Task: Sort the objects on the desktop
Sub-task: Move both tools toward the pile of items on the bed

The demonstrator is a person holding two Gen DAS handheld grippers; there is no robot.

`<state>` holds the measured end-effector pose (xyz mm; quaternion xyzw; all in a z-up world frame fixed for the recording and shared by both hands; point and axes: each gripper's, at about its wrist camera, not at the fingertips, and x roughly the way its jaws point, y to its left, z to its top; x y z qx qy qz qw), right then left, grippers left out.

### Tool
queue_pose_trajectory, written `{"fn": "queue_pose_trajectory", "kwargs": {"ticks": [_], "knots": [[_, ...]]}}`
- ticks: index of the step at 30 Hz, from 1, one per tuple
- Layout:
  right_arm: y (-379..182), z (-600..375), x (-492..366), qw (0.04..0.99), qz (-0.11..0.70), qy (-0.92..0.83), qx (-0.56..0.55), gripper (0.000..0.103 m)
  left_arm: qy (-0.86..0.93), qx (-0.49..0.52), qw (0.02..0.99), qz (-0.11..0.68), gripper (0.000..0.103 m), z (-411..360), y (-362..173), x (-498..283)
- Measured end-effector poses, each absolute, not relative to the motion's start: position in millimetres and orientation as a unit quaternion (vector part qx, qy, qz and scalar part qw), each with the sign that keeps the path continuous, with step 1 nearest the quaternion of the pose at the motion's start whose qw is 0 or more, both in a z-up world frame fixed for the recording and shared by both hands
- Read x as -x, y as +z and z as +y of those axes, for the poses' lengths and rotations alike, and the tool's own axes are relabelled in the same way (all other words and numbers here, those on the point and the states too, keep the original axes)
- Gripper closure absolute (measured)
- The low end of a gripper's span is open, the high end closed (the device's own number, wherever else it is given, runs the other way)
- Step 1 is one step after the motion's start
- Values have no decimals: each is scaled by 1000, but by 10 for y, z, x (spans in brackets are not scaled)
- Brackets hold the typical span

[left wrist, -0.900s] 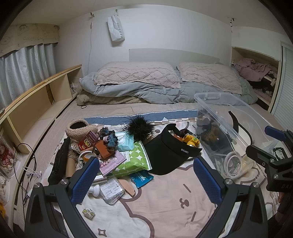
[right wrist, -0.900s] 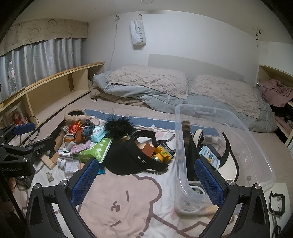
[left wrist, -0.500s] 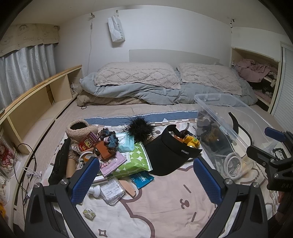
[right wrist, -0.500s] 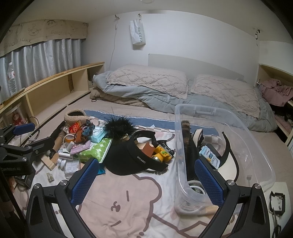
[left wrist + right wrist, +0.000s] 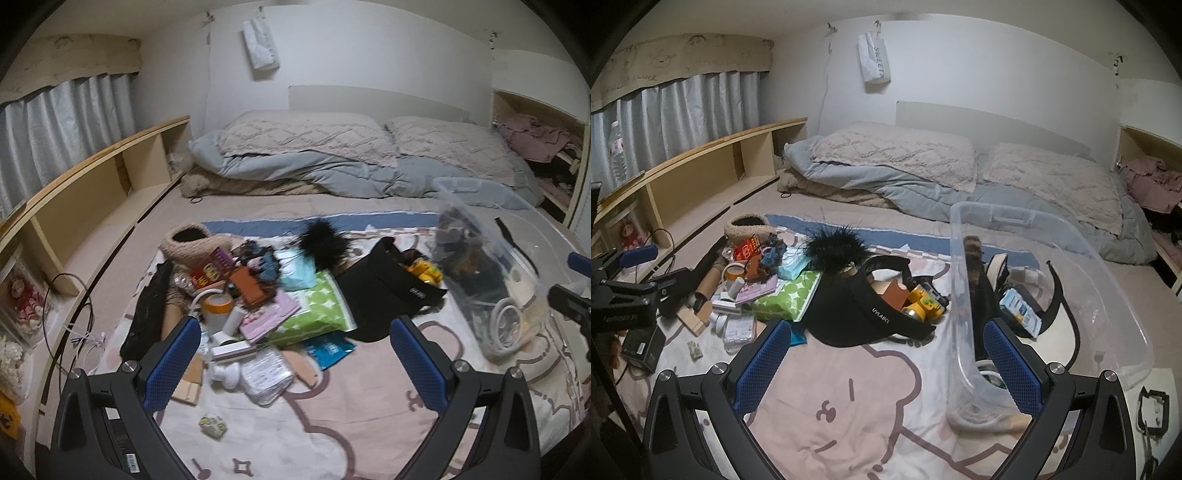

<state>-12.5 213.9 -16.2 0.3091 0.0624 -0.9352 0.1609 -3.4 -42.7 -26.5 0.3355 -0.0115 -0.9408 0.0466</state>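
A pile of small objects lies on the bed cover: a black visor cap [image 5: 388,291] [image 5: 871,310], a green dotted packet [image 5: 317,310] [image 5: 786,295], a black feather puff [image 5: 325,243] [image 5: 834,247], a yellow toy [image 5: 923,306], an orange tape roll [image 5: 218,304] and a clear blister pack [image 5: 266,373]. A clear plastic bin [image 5: 1052,295] [image 5: 491,280] at the right holds several items. My left gripper [image 5: 295,358] is open and empty above the pile's near edge. My right gripper [image 5: 886,365] is open and empty, near the bin's left wall.
A wooden shelf [image 5: 92,192] runs along the left wall below grey curtains. Pillows and a grey duvet [image 5: 923,177] lie at the head of the bed. Cables [image 5: 70,314] trail at the left edge. A small card [image 5: 212,424] lies alone near the left gripper.
The left gripper has moved forward and left toward the pile, and its view is blurred. The right gripper has barely moved. Both stay open.
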Motion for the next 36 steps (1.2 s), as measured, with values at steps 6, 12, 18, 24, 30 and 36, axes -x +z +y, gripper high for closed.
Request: {"fn": "queue_pose_trajectory", "kwargs": {"ticks": [6, 12, 18, 24, 30, 36], "knots": [[-214, 2031, 160, 172, 75, -929, -318, 0, -933, -352, 77, -9, 0, -745, -405, 18], [-271, 1906, 233, 182, 76, -924, -327, 0, -922, -374, 101, 0, 0, -1063, -547, -19], [-382, 1677, 343, 200, 83, -914, -343, 0, -909, -399, 118, 8, 0, -1323, -723, -41], [-530, 1416, 462, 217, 97, -903, -359, 0, -888, -447, 100, 38, 0, -1535, -967, -7], [-722, 1149, 581, 241, 106, -891, -370, 0, -873, -476, 97, 37, 0, -1614, -1196, 8], [-907, 884, 685, 269, 105, -877, -384, 0, -861, -501, 83, 24, 0, -1653, -1446, 41]]}}
